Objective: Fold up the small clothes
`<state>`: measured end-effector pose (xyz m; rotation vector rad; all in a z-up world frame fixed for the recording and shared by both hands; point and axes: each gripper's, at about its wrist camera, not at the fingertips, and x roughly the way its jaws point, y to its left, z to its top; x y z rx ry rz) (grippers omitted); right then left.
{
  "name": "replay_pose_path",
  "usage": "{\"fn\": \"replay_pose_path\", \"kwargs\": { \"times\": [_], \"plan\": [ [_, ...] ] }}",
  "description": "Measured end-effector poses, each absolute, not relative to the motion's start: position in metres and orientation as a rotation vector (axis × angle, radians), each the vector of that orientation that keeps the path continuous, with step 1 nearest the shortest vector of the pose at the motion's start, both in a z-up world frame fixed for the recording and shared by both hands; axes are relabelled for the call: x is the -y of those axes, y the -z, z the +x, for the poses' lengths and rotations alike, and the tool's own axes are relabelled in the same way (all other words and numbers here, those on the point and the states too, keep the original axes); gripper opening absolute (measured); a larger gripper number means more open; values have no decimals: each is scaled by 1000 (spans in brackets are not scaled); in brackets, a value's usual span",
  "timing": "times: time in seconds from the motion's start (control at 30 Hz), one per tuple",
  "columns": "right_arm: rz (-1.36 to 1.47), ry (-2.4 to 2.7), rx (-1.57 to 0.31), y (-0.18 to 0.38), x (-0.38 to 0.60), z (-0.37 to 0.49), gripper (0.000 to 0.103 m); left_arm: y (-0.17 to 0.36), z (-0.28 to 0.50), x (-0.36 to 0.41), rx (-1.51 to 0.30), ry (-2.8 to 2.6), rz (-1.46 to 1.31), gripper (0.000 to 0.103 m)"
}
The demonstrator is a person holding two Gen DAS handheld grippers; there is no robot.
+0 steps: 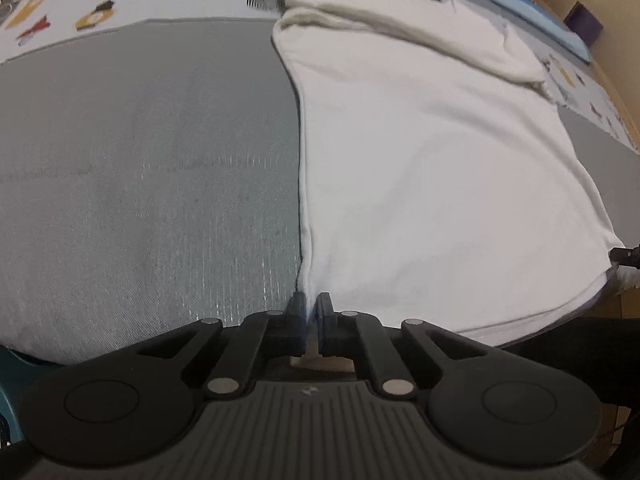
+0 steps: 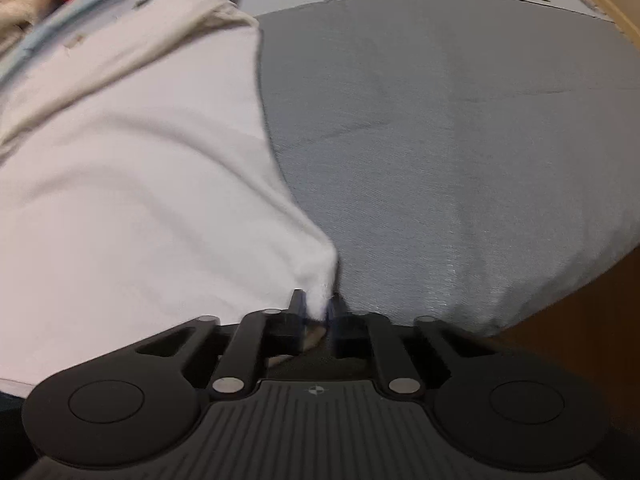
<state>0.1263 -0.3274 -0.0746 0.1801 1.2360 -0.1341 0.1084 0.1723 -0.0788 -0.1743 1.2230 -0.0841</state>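
A white, soft knit garment lies spread flat on a grey woven cloth that covers the tabletop; beyond the grey cloth is a pale sheet printed with small coloured shapes. The garment's far part looks already turned over into thicker cream-white rolls.

The left gripper is closed almost fully on the garment's near left corner, a thin edge of fabric pinched between its black jaws. The right gripper is likewise nearly closed, with a bunched tuft of the near right corner caught between its jaws. In the right wrist view the cloth near that grasp is blurred.

The step in hand appears to be lifting the near hem to fold it away toward the far end. To do it well, both corners should rise together and level, keeping the hem taut between them, so the fold lands straight without dragging the grey cloth.
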Motion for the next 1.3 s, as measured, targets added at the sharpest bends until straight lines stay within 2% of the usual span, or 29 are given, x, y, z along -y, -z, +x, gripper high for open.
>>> {"fn": "replay_pose_path", "kwargs": {
  "times": [0.1, 0.2, 0.3, 0.37, 0.4, 0.77, 0.8, 0.87, 0.9, 1.1, 1.3],
  "plan": [
    [214, 136, -1182, 65, 331, 123, 9, 75, 107, -179, -1204, 72, -202, 5],
    [244, 159, -1203, 70, 336, 125, 12, 78, 108, -183, -1237, 72, -237, 7],
    [226, 169, -1259, 81, 332, 126, 21, 81, 105, -176, -1261, 84, -205, 17],
    [187, 158, -1259, 82, 325, 129, 29, 82, 106, -171, -1266, 90, -182, 20],
    [181, 155, -1258, 83, 324, 129, 29, 84, 108, -169, -1266, 89, -178, 20],
    [162, 156, -1248, 81, 321, 123, 29, 88, 113, -164, -1267, 85, -160, 20],
    [159, 155, -1246, 81, 321, 123, 28, 87, 112, -164, -1265, 84, -160, 20],
    [163, 147, -1237, 80, 319, 121, 12, 87, 112, -163, -1258, 83, -151, 15],
    [170, 135, -1232, 79, 319, 121, 12, 86, 111, -162, -1255, 84, -143, 12],
    [190, 97, -1185, 69, 318, 117, 11, 76, 107, -160, -1206, 94, -112, 6],
    [241, 64, -1090, 45, 320, 107, 10, 33, 91, -161, -1087, 134, -126, 4]
  ]
}}
